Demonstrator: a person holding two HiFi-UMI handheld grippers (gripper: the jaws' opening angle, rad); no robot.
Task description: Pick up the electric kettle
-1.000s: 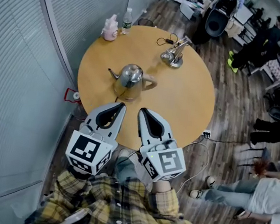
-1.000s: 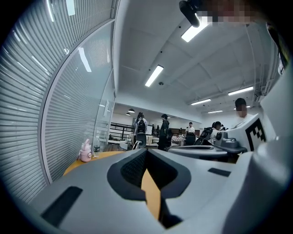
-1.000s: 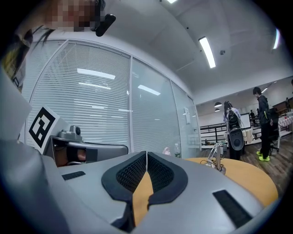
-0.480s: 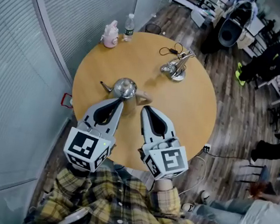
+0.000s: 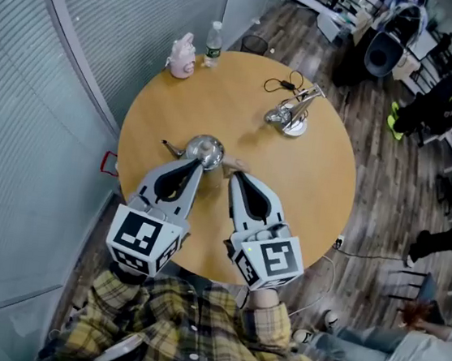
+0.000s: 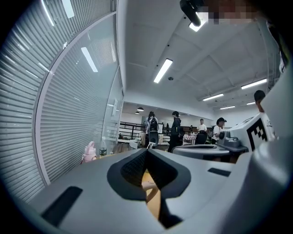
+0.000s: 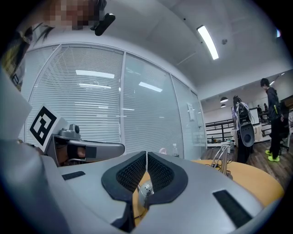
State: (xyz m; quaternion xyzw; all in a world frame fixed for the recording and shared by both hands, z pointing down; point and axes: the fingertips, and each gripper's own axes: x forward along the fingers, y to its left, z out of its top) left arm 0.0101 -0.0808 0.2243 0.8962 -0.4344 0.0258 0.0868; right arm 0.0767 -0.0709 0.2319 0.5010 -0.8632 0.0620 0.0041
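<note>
1. The kettle (image 5: 203,150) stands upright on the round wooden table (image 5: 309,169), on the side nearer the person.
2. The left gripper (image 5: 197,164) points straight at the kettle. In the head view its tip overlaps the kettle's near edge. No view shows whether they touch.
3. The right gripper (image 5: 235,177) lies just right of the kettle, with its tip beside the kettle's handle. Contact cannot be confirmed here either.
4. Left gripper: jaws brought together, tips meeting, nothing held.
5. Right gripper: jaws closed to a hairline slit, nothing held.
6. Only the head view shows the full layout: the two grippers lie side by side, and the kettle's spout points left.
7. Only the right gripper view shows the kettle from the side, as a shiny rounded form seen through the hollow below the pads.
8. The left gripper view shows only bare table wood and a pale shape, not identifiable, in that hollow.
9. Kettle: polished metal, rounded body, domed lid, thin curved spout, and a light-coloured handle.
10. Gripper shells: smooth grey plastic. Pads: black with a fine grid texture.
11. Beyond the kettle to the right stands a metal desk lamp (image 5: 291,114).
12. Beyond the kettle, at the table's far edge, stand a pink bottle (image 5: 181,56) and a clear water bottle (image 5: 215,45).
</note>
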